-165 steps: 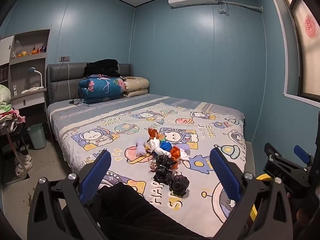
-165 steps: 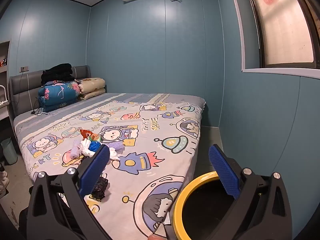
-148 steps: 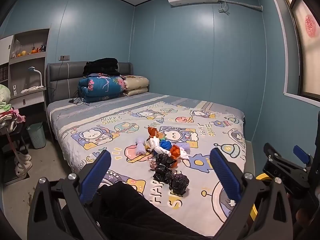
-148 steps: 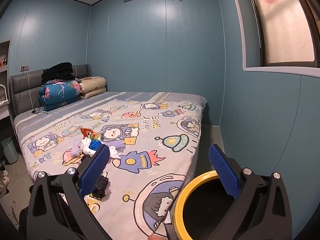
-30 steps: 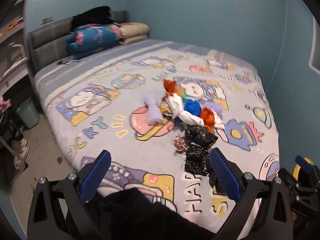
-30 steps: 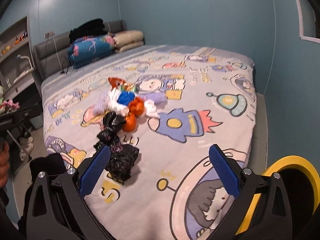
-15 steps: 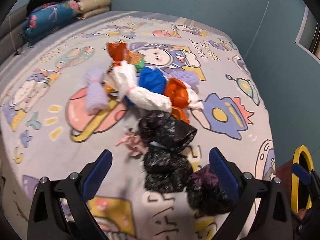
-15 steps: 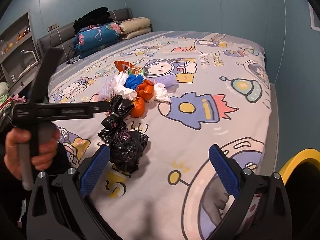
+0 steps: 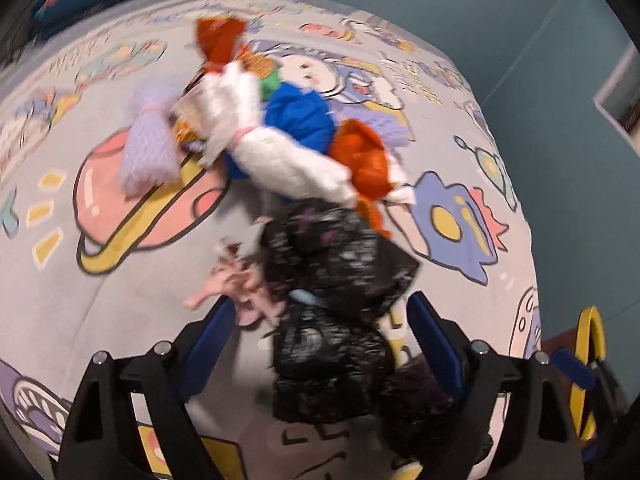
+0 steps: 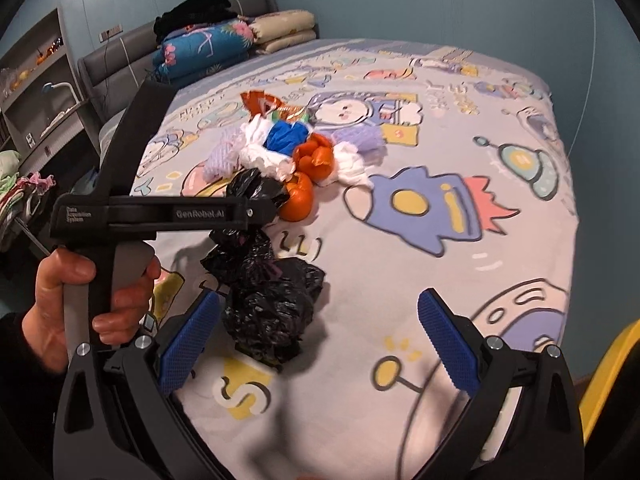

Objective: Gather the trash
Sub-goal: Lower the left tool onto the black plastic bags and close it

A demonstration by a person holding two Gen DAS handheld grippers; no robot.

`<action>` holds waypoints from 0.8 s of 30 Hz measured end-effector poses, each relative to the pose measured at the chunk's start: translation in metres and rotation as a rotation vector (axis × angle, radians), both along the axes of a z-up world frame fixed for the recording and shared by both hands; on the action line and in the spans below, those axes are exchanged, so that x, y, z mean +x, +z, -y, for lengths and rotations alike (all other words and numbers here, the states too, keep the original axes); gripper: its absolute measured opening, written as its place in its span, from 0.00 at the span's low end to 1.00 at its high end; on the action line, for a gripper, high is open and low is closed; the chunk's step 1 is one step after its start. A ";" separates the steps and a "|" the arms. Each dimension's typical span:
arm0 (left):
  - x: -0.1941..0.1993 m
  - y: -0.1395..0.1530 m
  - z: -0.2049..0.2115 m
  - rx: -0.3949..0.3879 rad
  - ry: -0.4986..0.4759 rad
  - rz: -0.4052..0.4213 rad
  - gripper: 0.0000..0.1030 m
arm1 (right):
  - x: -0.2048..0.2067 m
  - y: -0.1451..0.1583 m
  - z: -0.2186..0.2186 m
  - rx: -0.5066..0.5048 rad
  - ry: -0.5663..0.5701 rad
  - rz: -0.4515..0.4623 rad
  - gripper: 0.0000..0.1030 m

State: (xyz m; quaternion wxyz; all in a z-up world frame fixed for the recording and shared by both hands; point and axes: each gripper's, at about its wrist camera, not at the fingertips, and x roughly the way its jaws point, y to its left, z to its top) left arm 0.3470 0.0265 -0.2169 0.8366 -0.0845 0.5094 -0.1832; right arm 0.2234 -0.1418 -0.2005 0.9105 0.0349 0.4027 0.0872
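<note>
A heap of trash lies on the cartoon-print bedsheet [image 9: 80,280]: black plastic bags [image 9: 332,280], a white bag [image 9: 280,160], a blue bag [image 9: 300,116], orange bags [image 9: 364,156], a lilac bundle [image 9: 148,148] and a pink scrap [image 9: 236,284]. My left gripper [image 9: 320,336] points down over the black bags; its jaws are closing with a black bag between them, and the pads stand apart from it. My right gripper [image 10: 318,344] is open near the bed's front edge, with a black bag [image 10: 272,312] beside its left finger. A hand [image 10: 80,300] holds the left gripper's handle.
A yellow-rimmed bin [image 10: 612,360] stands by the bed at the lower right and also shows in the left wrist view [image 9: 588,360]. Folded quilts and pillows [image 10: 208,48] lie at the headboard. Shelves [image 10: 36,80] stand at the left; blue walls surround the bed.
The left gripper has dropped and tilted down onto the black bags, and its jaws have narrowed. The right gripper has lowered a little toward the bed, and the left gripper now crosses its view.
</note>
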 end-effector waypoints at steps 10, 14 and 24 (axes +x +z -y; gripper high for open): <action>0.002 -0.010 -0.012 -0.033 0.010 -0.025 0.70 | 0.031 -0.027 -0.035 -0.077 0.086 -0.063 0.79; 0.002 -0.012 -0.009 -0.058 -0.007 -0.038 0.59 | 0.041 -0.043 -0.039 -0.095 0.080 -0.127 0.65; -0.002 -0.010 -0.009 -0.104 -0.003 -0.030 0.25 | 0.033 -0.047 -0.029 -0.053 0.071 -0.183 0.36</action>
